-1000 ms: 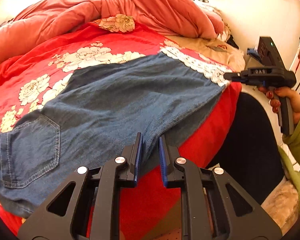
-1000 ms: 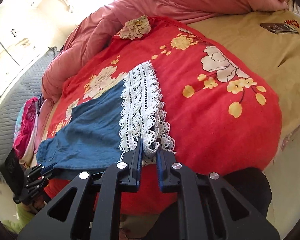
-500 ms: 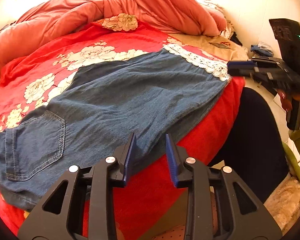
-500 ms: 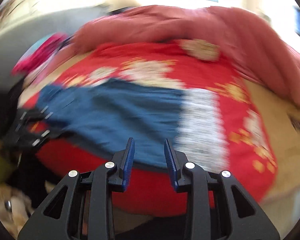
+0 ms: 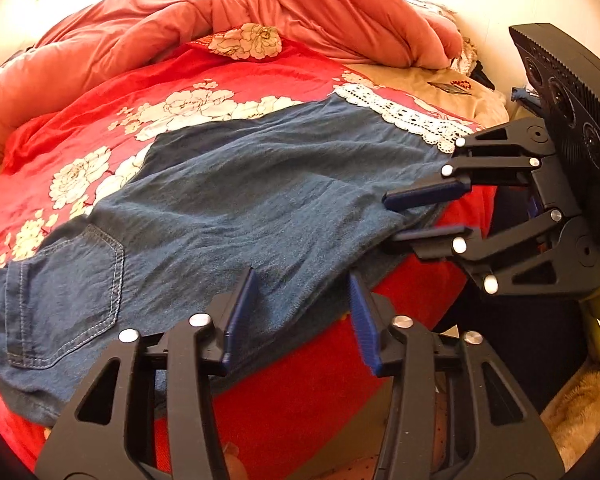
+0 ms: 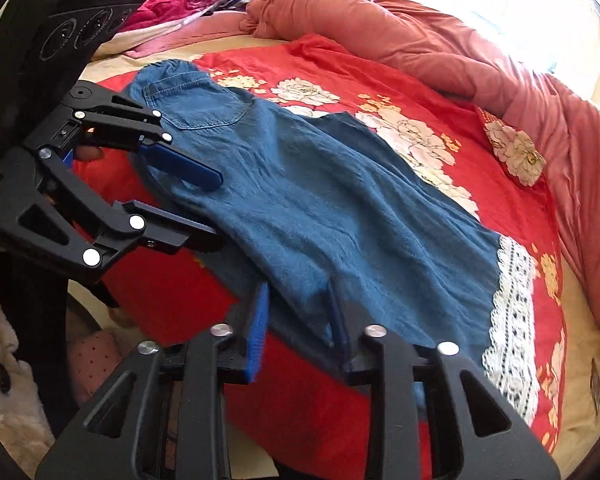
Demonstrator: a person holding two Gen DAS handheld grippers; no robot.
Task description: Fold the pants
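Blue denim pants (image 5: 228, 208) with a white lace hem (image 5: 404, 114) lie flat across a red floral bedspread (image 5: 148, 92), back pocket at the left. My left gripper (image 5: 302, 280) is open, its jaws astride the pants' near edge. My right gripper (image 5: 388, 220) is open too, one finger above and one below that same edge farther right. In the right wrist view the pants (image 6: 340, 208) run from the waistband at top left to the lace hem (image 6: 512, 312), with my right gripper (image 6: 300, 292) at the near edge and my left gripper (image 6: 216, 208) at the left.
A rumpled salmon duvet (image 5: 284, 4) is piled along the far side of the bed. Pink clothes (image 6: 180, 4) lie at the far corner. The bed edge drops off below the grippers, with a dark-clothed leg (image 5: 532, 344) beside it.
Both grippers let go of the pants and opened wide. The right gripper left the lace hem and swung left along the near edge, closer to the left gripper.
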